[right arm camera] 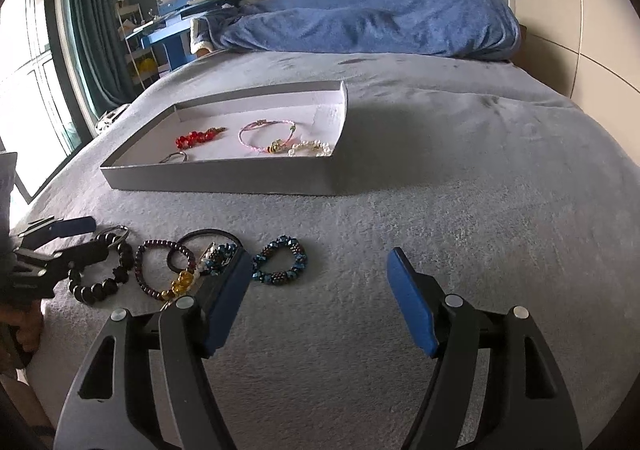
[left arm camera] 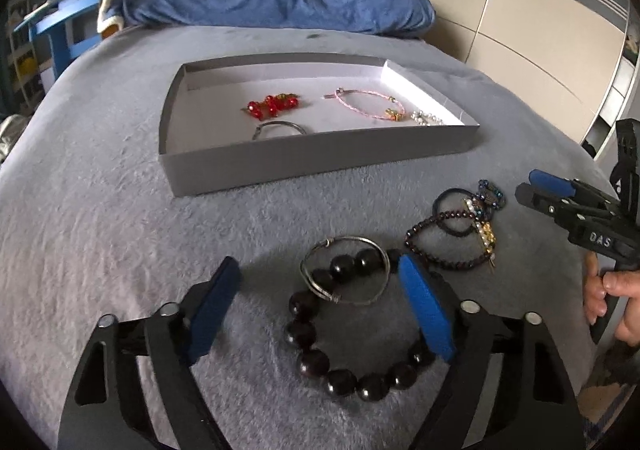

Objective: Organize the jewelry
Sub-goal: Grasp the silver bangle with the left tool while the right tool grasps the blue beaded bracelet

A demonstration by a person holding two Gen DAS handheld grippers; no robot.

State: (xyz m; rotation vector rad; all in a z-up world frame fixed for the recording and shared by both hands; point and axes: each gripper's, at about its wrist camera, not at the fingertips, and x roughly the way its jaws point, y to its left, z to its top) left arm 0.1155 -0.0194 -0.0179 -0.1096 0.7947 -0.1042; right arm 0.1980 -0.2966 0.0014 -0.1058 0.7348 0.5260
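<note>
The left gripper (left arm camera: 320, 306) gapes wide around the black bead bracelet (left arm camera: 344, 346) and silver bangle (left arm camera: 345, 271). The right gripper (right arm camera: 316, 298), equally wide, holds nothing; a blue beaded bracelet (right arm camera: 280, 260) lies just ahead-left. Beyond both sits the gray tray (left arm camera: 312, 160).

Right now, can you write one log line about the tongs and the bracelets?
left tongs: open over big black bead bracelet | right tongs: open, empty | shallow grey cardboard tray: holds four pieces
</note>
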